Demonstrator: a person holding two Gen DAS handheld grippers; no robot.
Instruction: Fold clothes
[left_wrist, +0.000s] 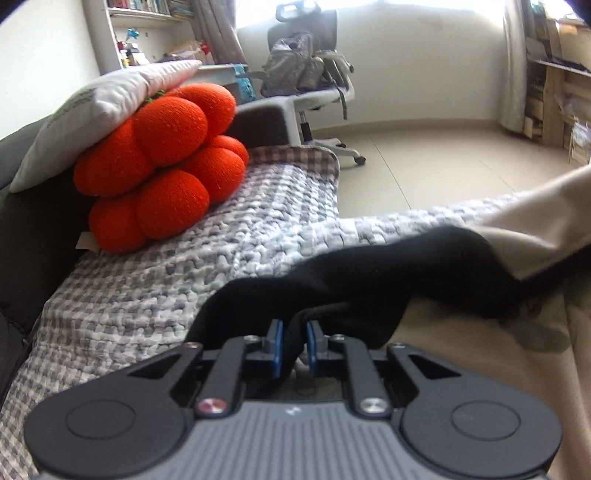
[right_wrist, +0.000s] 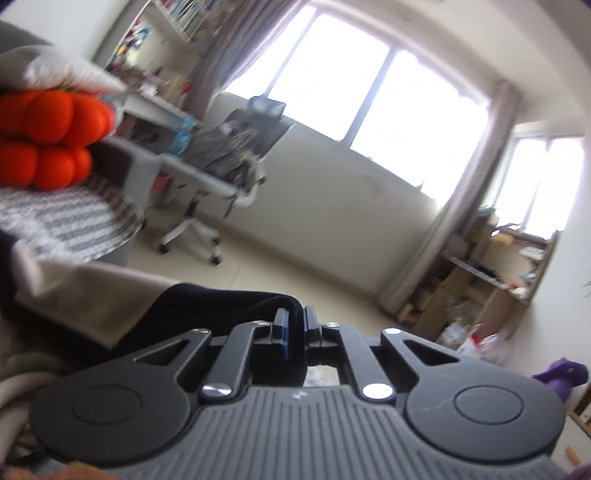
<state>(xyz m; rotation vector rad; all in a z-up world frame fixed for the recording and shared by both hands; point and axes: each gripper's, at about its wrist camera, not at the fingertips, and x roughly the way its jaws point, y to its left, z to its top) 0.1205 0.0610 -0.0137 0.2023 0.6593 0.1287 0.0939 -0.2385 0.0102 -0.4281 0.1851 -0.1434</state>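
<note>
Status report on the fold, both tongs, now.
Left tongs shut on black garment. Right tongs shut on the same garment's edge. Garment strung across the checked blanket. Orange cushion sits clear behind.

Two wrist fisheyes, both close over the sofa, facing the window wall.

Left wrist view: sits just behind the left gripper (left_wrist: 294, 341), tilted down across the grey-white checked quilted sofa cover (left_wrist: 155, 280); round orange knitted lobed cushion (left_wrist: 162, 166) at 10 o'clock, near; white-framed mesh office chair (left_wrist: 314, 70) at 12 o'clock, far; black fabric garment (left_wrist: 369, 273) fills the near centre. Right wrist view: sits behind the right gripper (right_wrist: 294, 326), nearly level and rolled, blurred; bright multi-pane window (right_wrist: 369, 99) at 12–1 o'clock, wooden clutter shelf (right_wrist: 491, 273) at 3 o'clock. Shared: cushion (right_wrist: 48, 136) at 9–10 o'clock, chair (right_wrist: 221, 162), sofa cover (right_wrist: 66, 225), garment (right_wrist: 221, 302).
</note>
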